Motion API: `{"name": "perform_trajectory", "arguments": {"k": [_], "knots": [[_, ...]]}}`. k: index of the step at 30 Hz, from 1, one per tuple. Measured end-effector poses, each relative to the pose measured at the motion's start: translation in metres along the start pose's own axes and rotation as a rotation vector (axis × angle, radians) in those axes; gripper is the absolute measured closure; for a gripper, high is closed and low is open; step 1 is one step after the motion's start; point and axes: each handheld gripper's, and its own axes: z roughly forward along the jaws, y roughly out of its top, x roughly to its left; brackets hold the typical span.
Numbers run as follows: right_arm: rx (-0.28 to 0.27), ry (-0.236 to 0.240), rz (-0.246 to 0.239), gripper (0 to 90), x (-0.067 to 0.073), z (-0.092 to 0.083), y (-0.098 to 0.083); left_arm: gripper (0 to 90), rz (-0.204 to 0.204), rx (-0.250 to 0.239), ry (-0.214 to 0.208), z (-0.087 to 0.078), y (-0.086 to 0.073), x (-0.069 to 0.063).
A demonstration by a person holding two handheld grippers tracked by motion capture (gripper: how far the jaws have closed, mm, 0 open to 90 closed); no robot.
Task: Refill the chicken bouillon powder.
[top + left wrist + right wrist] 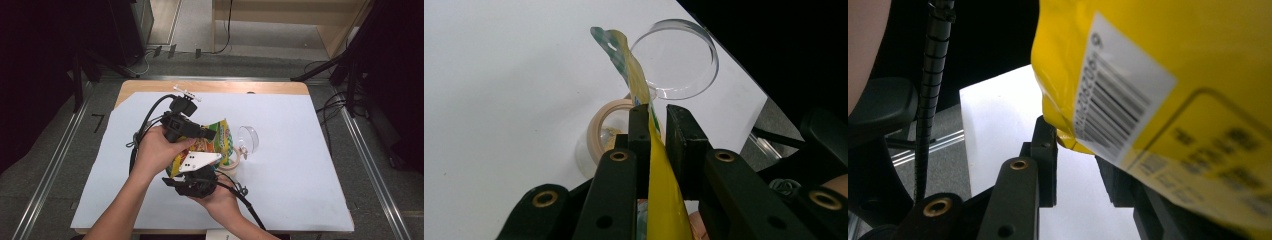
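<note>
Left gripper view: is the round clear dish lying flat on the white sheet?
No. The clear dish stands tilted on its edge behind the yellow bag, above the tape roll.

Free room: the white sheet (300, 165) lies bare on its right half, along the far edge and in the near left corner; a hand could pass there unhindered.

Obstacles, centre of table: yellow bag (212, 142), held up between the left gripper (202, 134) and right gripper (200, 177), both clamped on it; the two hands crowd the near-centre approach.

Obstacles, just right of the bag: tape roll (606, 132) lying flat, and a clear lid (248, 140) tilted beside it, close together.

Cables (247, 205) trail toward the near edge.
</note>
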Motion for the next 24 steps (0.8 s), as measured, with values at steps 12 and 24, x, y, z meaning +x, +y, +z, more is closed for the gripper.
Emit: {"name": "perform_trajectory", "arguments": {"k": [12,24], "knots": [[-0.002,0.0,-0.004,72.4,-0.0003,0.0002,0.0006,81.5,0.001,-0.002,-0.001,-0.0008,0.0001,-0.0002],[-0.001,0.001,-0.009,72.4,0.0004,-0.0002,0.0016,81.0,0.004,-0.004,0.002,-0.0021,0.0002,-0.0007]]}}
